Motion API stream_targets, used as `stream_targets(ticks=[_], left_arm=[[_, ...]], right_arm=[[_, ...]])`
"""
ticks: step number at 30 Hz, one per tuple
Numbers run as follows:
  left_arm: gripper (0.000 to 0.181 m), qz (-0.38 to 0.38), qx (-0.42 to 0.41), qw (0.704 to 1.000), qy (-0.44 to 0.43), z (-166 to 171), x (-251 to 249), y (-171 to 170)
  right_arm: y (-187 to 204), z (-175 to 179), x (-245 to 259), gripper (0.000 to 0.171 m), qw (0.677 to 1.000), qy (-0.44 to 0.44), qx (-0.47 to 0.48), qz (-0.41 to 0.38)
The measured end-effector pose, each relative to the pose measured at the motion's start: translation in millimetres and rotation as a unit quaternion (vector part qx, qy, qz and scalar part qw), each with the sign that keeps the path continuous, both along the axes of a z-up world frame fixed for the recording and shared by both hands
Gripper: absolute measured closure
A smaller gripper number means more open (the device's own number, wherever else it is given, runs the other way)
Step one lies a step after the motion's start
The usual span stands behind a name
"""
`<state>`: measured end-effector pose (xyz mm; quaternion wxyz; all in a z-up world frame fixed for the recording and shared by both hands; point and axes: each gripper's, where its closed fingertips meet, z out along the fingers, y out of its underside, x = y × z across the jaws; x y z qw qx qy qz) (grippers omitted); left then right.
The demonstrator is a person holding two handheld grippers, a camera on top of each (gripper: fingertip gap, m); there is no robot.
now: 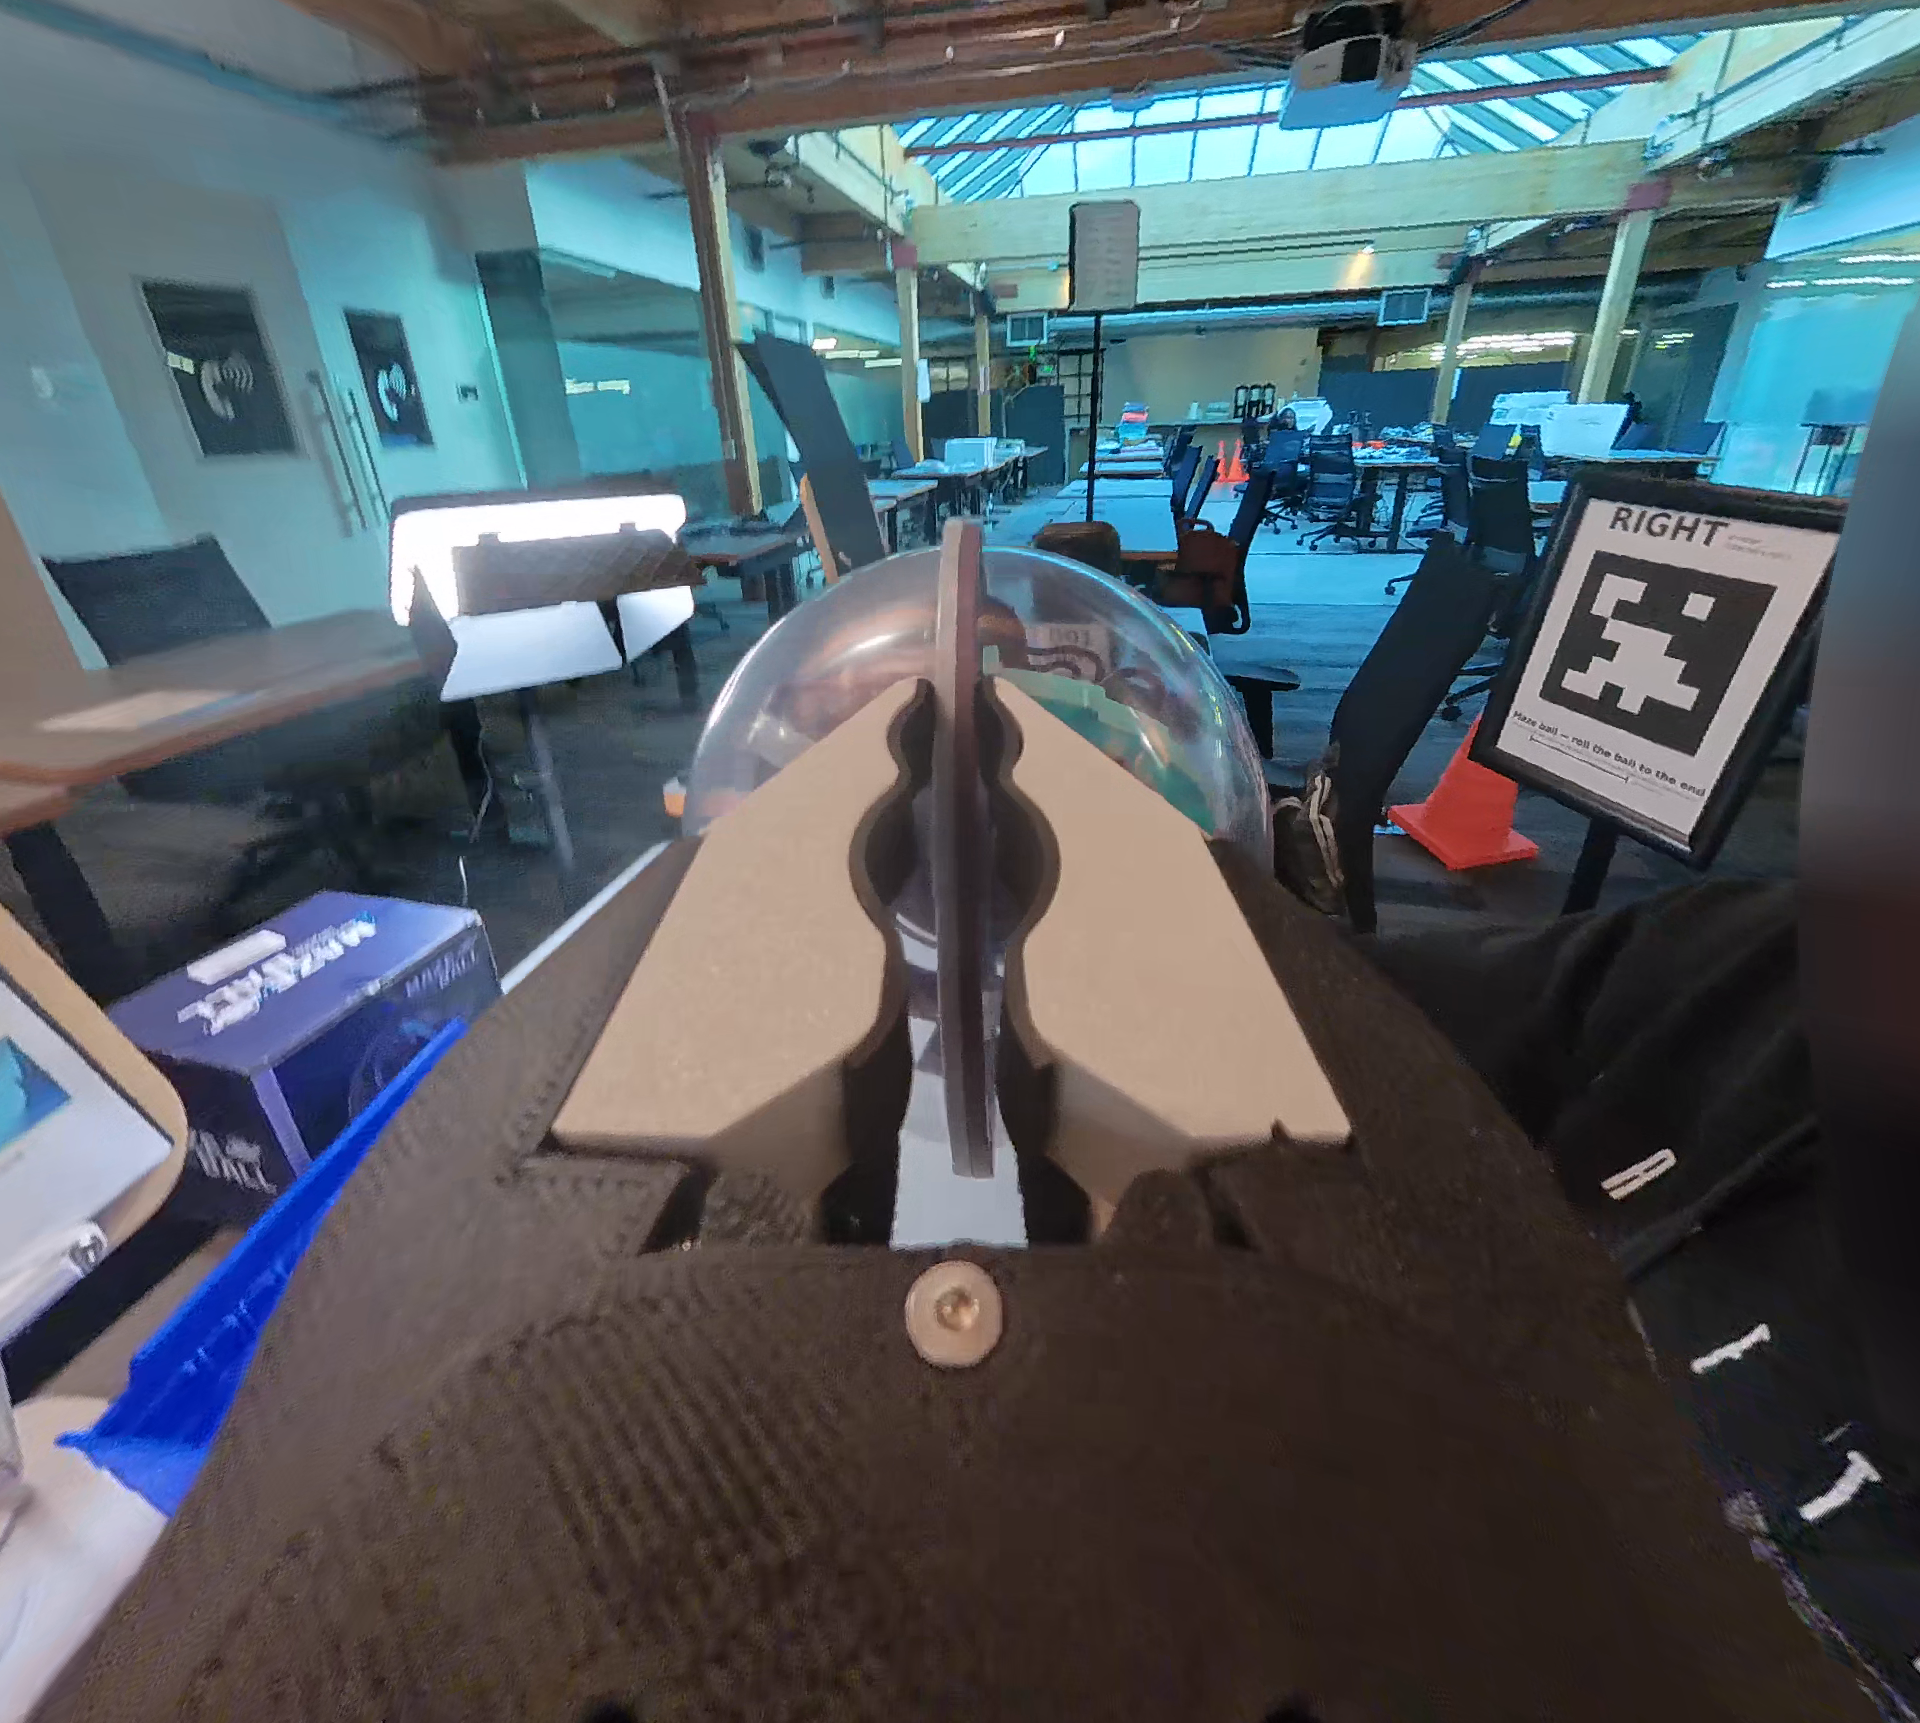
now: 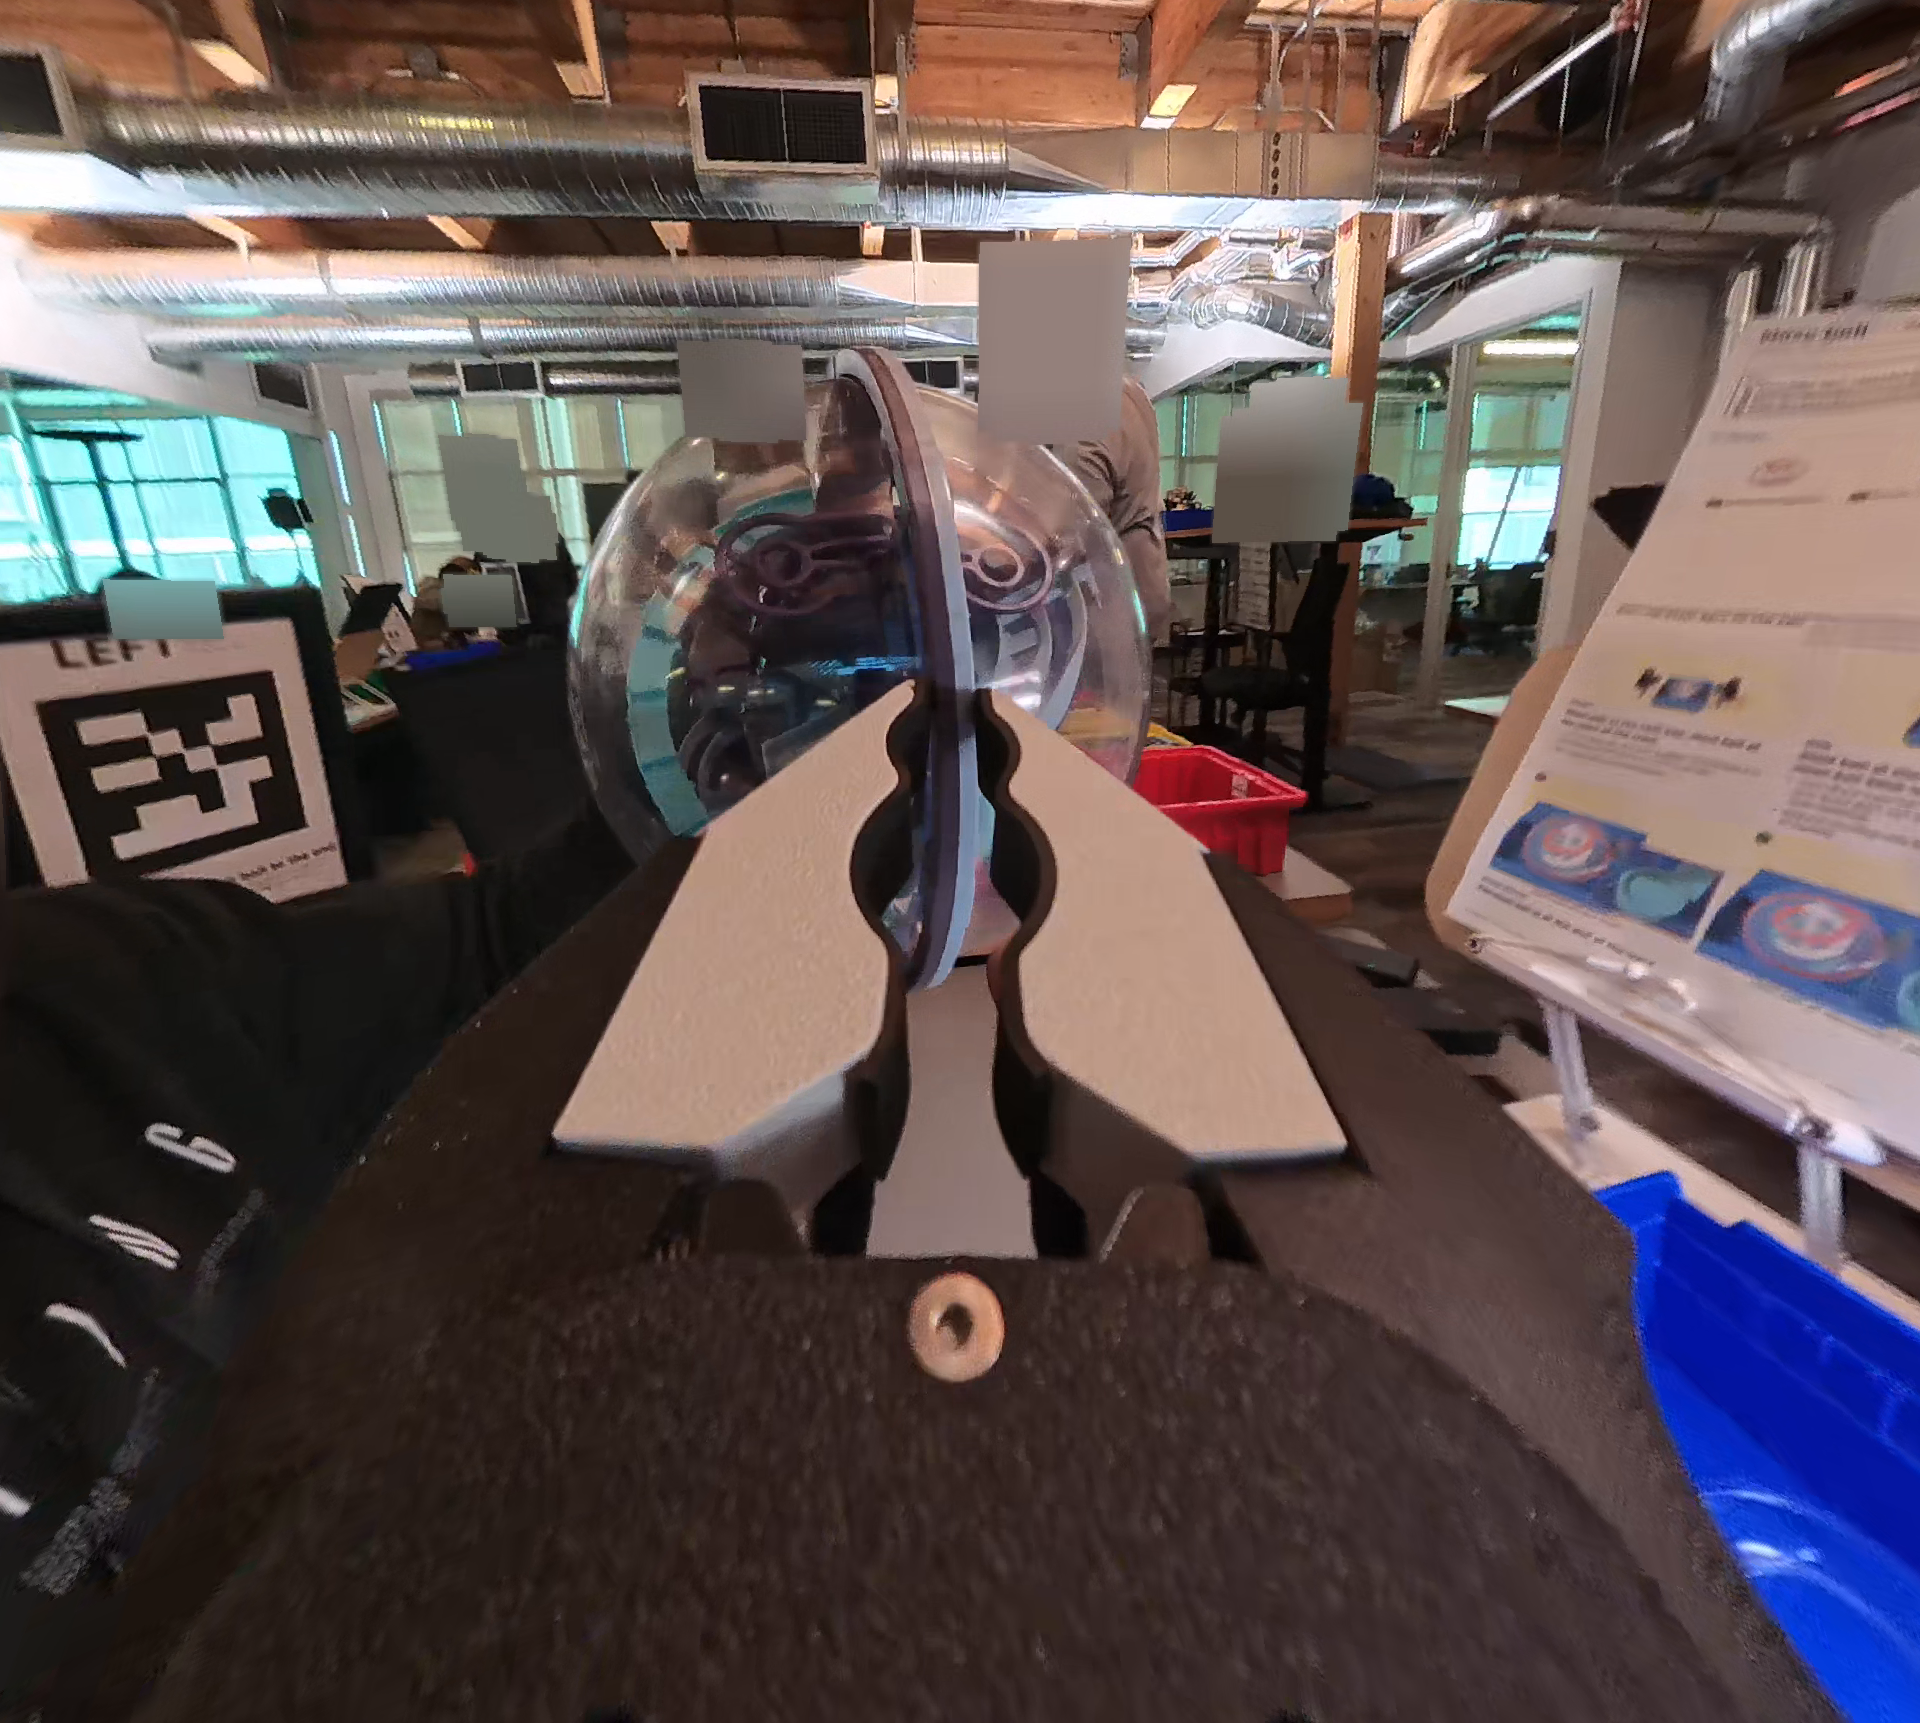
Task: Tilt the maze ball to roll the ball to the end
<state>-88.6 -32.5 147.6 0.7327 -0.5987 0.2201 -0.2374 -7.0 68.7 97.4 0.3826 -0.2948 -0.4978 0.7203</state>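
The maze ball (image 1: 1101, 655) is a clear plastic sphere with dark purple and teal tracks inside and a flat dark rim around its middle. It is held up in the air between both grippers. My left gripper (image 1: 958, 697) is shut on the rim, which stands on edge between its grey fingers (image 1: 769, 925). In the right wrist view the maze ball (image 2: 727, 593) fills the middle, and my right gripper (image 2: 948, 707) is shut on the rim at the opposite side. The small ball inside cannot be made out.
A framed marker sign (image 1: 1652, 665) stands at right and an orange cone (image 1: 1465, 800) behind. A dark blue box (image 1: 312, 998) and blue bin (image 1: 260, 1258) lie low left. Right view: marker sign (image 2: 166, 759), instruction board (image 2: 1704, 738), red bin (image 2: 1216, 790), blue bin (image 2: 1787, 1424).
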Motion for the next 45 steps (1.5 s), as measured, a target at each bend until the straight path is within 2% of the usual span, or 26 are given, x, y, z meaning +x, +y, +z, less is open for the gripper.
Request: stream_targets(ticks=[11, 23, 34, 45], left_arm=[[0.174, -0.003, 0.095, 0.994, 0.062, 32.3, 25.6, -26.1], [0.174, 0.024, 0.111, 0.985, 0.130, 52.5, 52.7, -46.9], [0.174, 0.087, 0.069, 0.978, 0.175, 56.2, 52.1, -42.1], [0.174, 0.111, 0.000, 0.978, 0.174, 43.6, 44.0, -28.8]], right_arm=[[-18.0, 41.1, 21.1, 0.165, 0.993, 0.074, 0.089, -0.031], [-32.5, 46.1, 27.5, 0.166, 0.989, 0.113, 0.086, -0.028], [-30.0, 39.9, 18.5, 0.167, 0.994, 0.094, 0.054, -0.027], [-27.9, 9.0, 4.0, 0.167, 0.999, 0.041, 0.005, -0.010]])
